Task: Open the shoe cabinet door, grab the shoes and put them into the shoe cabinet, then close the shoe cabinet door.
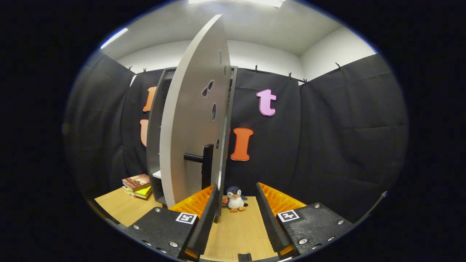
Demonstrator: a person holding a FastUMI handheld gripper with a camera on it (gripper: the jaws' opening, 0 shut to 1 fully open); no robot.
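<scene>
Shoe cabinet door [193, 120] is standing swung well out from the shoe cabinet [156, 138], edge-on to me, with its dark handle [202, 160] sticking out toward my left finger. I am holding my gripper [236, 218] spread wide with nothing between the fingers; the door's lower edge is sitting just ahead of the left finger's tip, and I cannot tell whether they are touching.

I am judging the step in hand to be the opening swing, and it looks nearly finished. To do it well, I am thinking of keeping any push low and steady on the door's free edge or the handle, following the hinge's arc rather than shoving straight, so the cabinet is not dragged across the wooden table [236, 233]. I am wanting the door to be left wide enough that a shoe can pass without catching.

A toy penguin [236, 199] is standing on the table just beyond my fingers, beside the door's edge, and a stack of books [137, 185] is lying left of the cabinet's foot. Both are near the swing path, so I am minding not to knock them. I am not seeing the shoes from here, so finding them is coming next.
</scene>
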